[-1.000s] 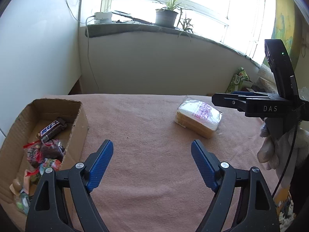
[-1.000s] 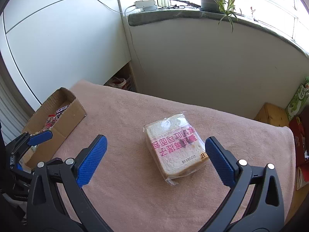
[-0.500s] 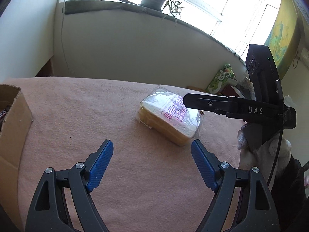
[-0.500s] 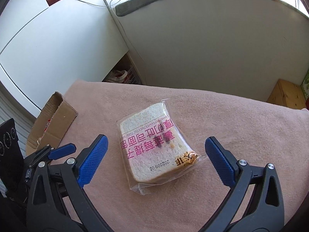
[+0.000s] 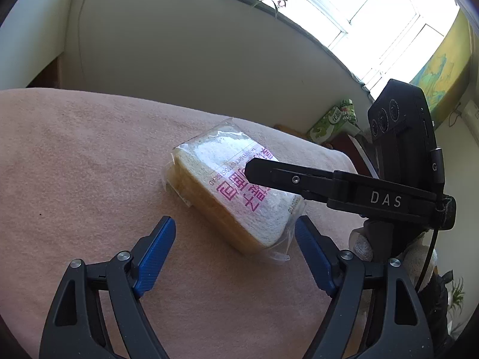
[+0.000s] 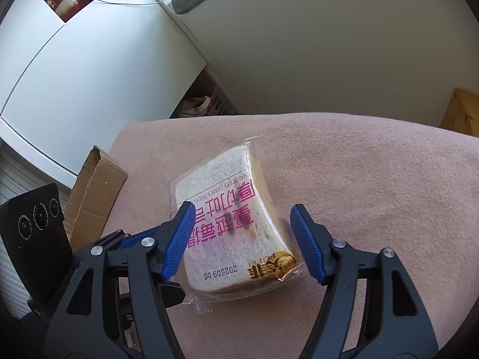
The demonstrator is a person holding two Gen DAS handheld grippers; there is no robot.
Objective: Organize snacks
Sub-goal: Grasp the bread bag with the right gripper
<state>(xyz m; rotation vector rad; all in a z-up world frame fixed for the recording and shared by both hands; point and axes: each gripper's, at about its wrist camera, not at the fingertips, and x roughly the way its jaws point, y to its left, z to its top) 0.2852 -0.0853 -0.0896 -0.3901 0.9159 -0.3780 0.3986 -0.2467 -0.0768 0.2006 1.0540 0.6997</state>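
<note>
On the pink cloth: a clear-wrapped pack of sliced bread lies flat on the tablecloth, printed face up, well apart from the cardboard box that stands at the cloth's left end
Why it lies so: judged from the task, the bread is the snack left out on the cloth, and the box is probably where it is to go; the box's inside is not visible here
Right gripper: its jaws stand wide, one blue pad on each side of the pack; in the right wrist view they straddle the near half of the loaf, and I cannot tell whether either pad touches the wrapper
Why held so: the spread looks only a little wider than the loaf, which suits a squeeze across its two long sides
Left gripper: jaws wide and holding nothing, low over the cloth, with the near corner of the pack lying between and just ahead of the pads
Relation of the two: in the left wrist view the right gripper's black finger reaches across above the loaf from the right
Judgement: soft bread and slippery film call for a gentle closing, or the slices crush or the pack slides
</note>
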